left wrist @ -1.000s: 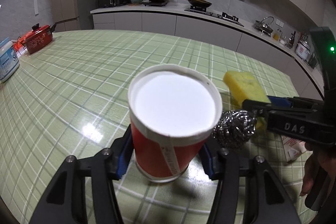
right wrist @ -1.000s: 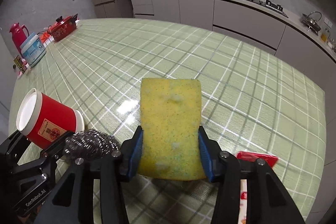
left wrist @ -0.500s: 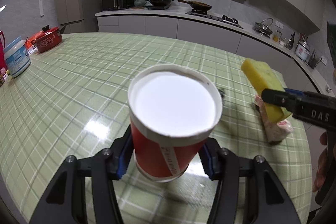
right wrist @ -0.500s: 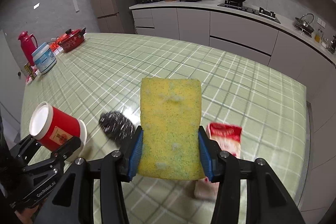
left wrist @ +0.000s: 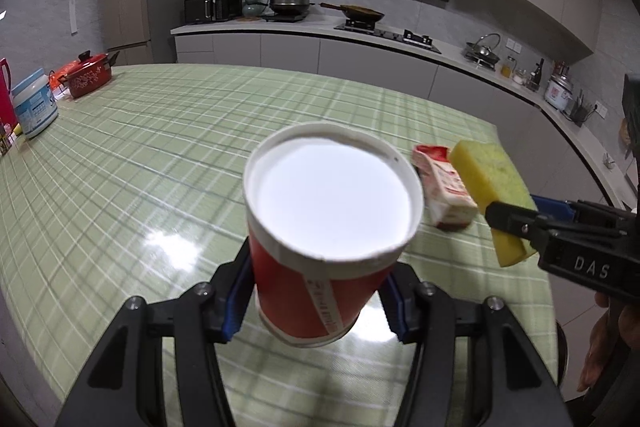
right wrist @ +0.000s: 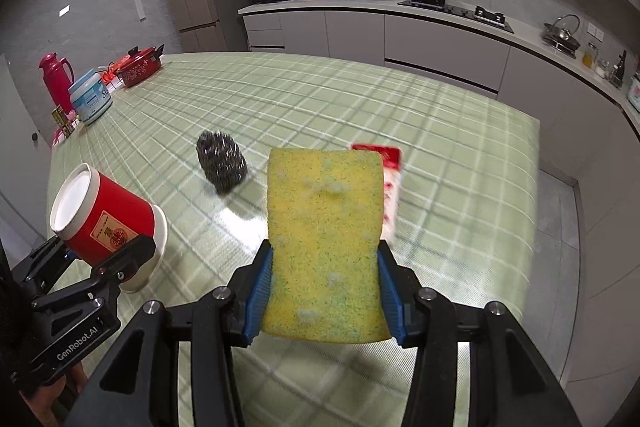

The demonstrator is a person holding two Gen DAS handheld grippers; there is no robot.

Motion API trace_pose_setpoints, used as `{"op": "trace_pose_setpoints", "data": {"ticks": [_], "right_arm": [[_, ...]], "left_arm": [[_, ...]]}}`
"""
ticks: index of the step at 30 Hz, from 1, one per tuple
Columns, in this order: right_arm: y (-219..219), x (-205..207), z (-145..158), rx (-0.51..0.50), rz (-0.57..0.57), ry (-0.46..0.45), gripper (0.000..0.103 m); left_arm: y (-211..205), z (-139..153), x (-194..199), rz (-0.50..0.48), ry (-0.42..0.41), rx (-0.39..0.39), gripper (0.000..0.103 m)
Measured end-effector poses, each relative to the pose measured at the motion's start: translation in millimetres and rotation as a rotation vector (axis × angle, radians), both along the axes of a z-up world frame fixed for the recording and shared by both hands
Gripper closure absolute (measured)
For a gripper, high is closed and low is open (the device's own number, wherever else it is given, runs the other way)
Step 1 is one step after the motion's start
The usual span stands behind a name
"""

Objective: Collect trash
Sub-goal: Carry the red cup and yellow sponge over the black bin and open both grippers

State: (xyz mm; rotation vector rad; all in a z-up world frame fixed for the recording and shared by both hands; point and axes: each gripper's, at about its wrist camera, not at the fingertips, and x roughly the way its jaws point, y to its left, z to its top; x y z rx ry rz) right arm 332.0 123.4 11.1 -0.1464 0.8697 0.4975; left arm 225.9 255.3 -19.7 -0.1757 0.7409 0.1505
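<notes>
Jaws of the left gripper (left wrist: pixel 316 301) are closed against the sides of a red paper cup (left wrist: pixel 326 235), seen in the left wrist view. Its white-rimmed mouth faces the camera and it is held clear above the green checked table (left wrist: pixel 168 147). To the right, the right gripper (left wrist: pixel 516 223) clamps a yellow sponge (left wrist: pixel 490 187), also raised. A red-and-white packet (left wrist: pixel 442 193) lies on the table beyond the sponge, partly behind the cup rim. At the far left edge stand a red pot (left wrist: pixel 88 75) and a white-and-blue tub (left wrist: pixel 34 105).

Right wrist view: both blue pads press the long edges of the yellow sponge (right wrist: pixel 326 243), which stands upright in the right gripper (right wrist: pixel 325 293). The packet (right wrist: pixel 388 183) shows just behind the sponge's right edge. A steel wool scourer (right wrist: pixel 221 167) rests on the table (right wrist: pixel 460 167), left of the sponge and apart from it. At lower left the left gripper (right wrist: pixel 106 261) holds the cup (right wrist: pixel 106 223) tilted, mouth pointing up-left. A red jug (right wrist: pixel 57 81) stands beside the tub (right wrist: pixel 91 101) and pot (right wrist: pixel 140 67).
</notes>
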Motion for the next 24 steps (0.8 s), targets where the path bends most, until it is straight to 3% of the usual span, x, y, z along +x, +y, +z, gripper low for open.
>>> {"op": "trace_pose_setpoints", "data": {"ticks": [11, 24], "right_arm": [[-66, -54, 14, 0.013, -0.049, -0.022, 0.052], [-195, -108, 31, 0.02, -0.202, -0.046, 0.052]], "left_arm": [[-60, 13, -30, -0.075, -0.019, -0.003, 0.046], [-156, 28, -51, -0.227, -0.05, -0.006, 0.046]]}}
